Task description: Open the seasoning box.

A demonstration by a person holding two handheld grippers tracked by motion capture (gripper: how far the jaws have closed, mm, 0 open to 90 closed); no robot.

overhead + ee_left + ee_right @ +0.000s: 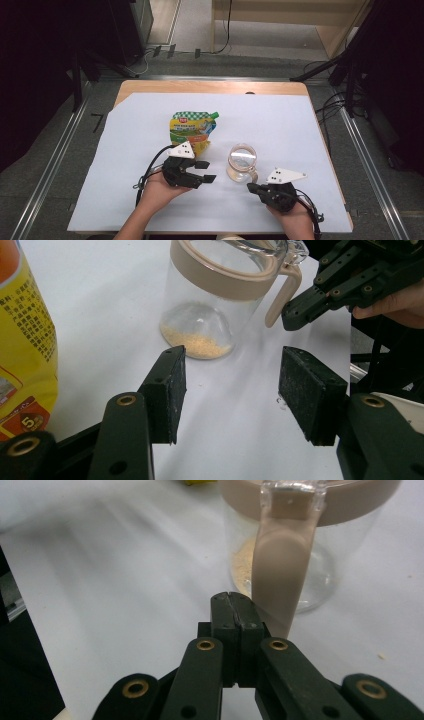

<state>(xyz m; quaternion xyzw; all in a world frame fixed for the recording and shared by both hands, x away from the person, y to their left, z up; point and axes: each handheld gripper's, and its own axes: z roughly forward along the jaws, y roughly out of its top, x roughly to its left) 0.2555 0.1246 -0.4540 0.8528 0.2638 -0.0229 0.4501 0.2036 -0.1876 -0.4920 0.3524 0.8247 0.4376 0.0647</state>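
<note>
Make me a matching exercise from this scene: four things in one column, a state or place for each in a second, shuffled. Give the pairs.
Things:
1. pouch
2. jar
3. left gripper
4. right gripper

States or places:
A. fingers shut, empty, tips by the beige handle
B. lying flat on the white sheet, beyond the left hand
C. fingers apart, nothing between them
D. upright, a little yellowish powder at the bottom

Pairs: 1-B, 2-D, 3-C, 4-A
</note>
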